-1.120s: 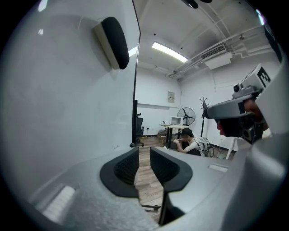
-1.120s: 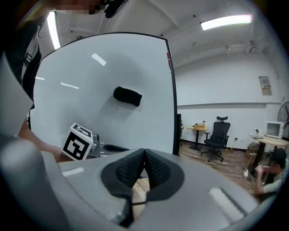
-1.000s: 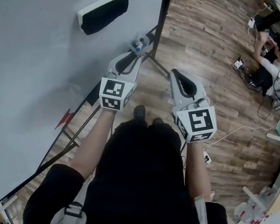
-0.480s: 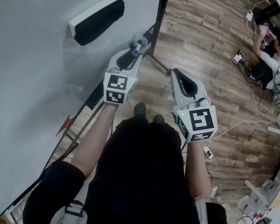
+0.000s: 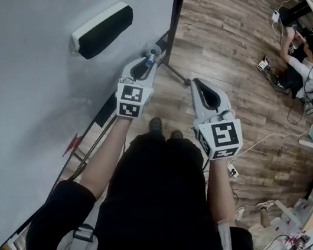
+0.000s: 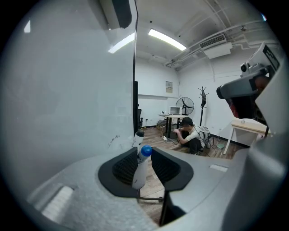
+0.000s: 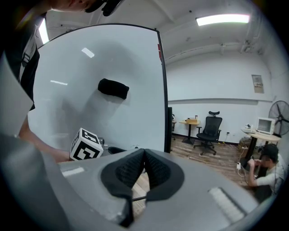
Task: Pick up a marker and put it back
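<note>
A white marker with a blue cap (image 6: 141, 166) stands between the jaws of my left gripper (image 6: 144, 152), cap pointing away from me. The jaws are closing and the pads press on its barrel. In the head view the left gripper (image 5: 150, 60) reaches toward the lower right corner of the whiteboard (image 5: 25, 86), with the marker (image 5: 150, 60) at its tips. A second marker (image 6: 138, 135) lies just beyond, by the board's edge. My right gripper (image 5: 194, 82) hangs beside the left one, over the floor, shut and empty (image 7: 144, 152).
A black-and-white eraser (image 5: 101, 29) sticks to the whiteboard up left of the grippers. The board's stand legs (image 5: 176, 74) run across the wooden floor. A person (image 5: 304, 61) sits on the floor at the far right among cables. An office chair (image 7: 211, 126) stands at the back.
The left gripper has shifted a little along the board's lower edge with the marker still between its jaws. The right gripper has stayed where it was.
</note>
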The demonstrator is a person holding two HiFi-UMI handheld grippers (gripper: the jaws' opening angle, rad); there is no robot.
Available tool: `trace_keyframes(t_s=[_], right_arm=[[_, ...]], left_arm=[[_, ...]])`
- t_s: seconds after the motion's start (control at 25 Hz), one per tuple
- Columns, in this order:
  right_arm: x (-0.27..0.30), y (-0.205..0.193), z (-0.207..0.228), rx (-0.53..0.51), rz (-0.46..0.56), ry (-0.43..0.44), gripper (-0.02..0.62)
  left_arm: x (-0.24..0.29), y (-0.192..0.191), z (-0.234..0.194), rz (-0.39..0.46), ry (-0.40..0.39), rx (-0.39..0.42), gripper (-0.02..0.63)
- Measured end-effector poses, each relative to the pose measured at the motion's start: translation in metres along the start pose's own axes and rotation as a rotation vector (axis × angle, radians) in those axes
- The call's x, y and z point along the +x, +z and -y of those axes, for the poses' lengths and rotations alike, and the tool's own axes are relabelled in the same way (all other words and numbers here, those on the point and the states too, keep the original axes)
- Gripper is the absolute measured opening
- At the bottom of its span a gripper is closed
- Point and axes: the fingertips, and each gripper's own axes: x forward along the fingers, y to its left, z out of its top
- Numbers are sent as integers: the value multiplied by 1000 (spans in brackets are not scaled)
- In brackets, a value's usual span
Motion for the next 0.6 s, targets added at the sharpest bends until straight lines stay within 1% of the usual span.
trace_keyframes(t_s=[0.2, 0.6], right_arm=[[-4, -1, 1, 2, 5, -7, 3], [-12, 1, -5, 7, 21, 1, 3]], left_arm=[[-3, 4, -2, 6, 14, -5, 90], [-22, 21, -2, 52, 33, -3, 81]])
